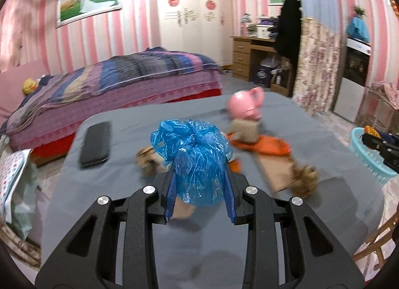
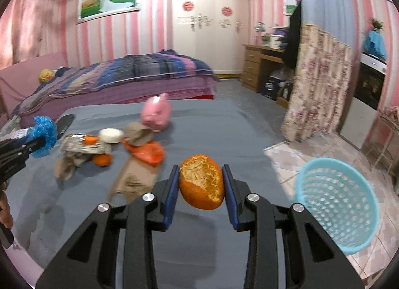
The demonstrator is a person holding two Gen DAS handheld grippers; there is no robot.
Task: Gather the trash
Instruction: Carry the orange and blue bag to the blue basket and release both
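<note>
The table (image 2: pixel 224 124), draped in soft grey cloth, carries the remaining litter, and the pale blue perforated plastic wastebasket (image 2: pixel 336 204) stands on the tiled floor just off its right edge. Judging by that, both loads should be carried over the basket's mouth and let go low, one at a time. The left claw (image 1: pixel 200 177) is partly closed on a crinkled, translucent blue plastic bag (image 1: pixel 194 154), which is light and may cling to the pads. The right claw (image 2: pixel 200 184) pinches a curved, pithy orange peel (image 2: pixel 200 184) by its edges, firm enough to drop cleanly.
</note>
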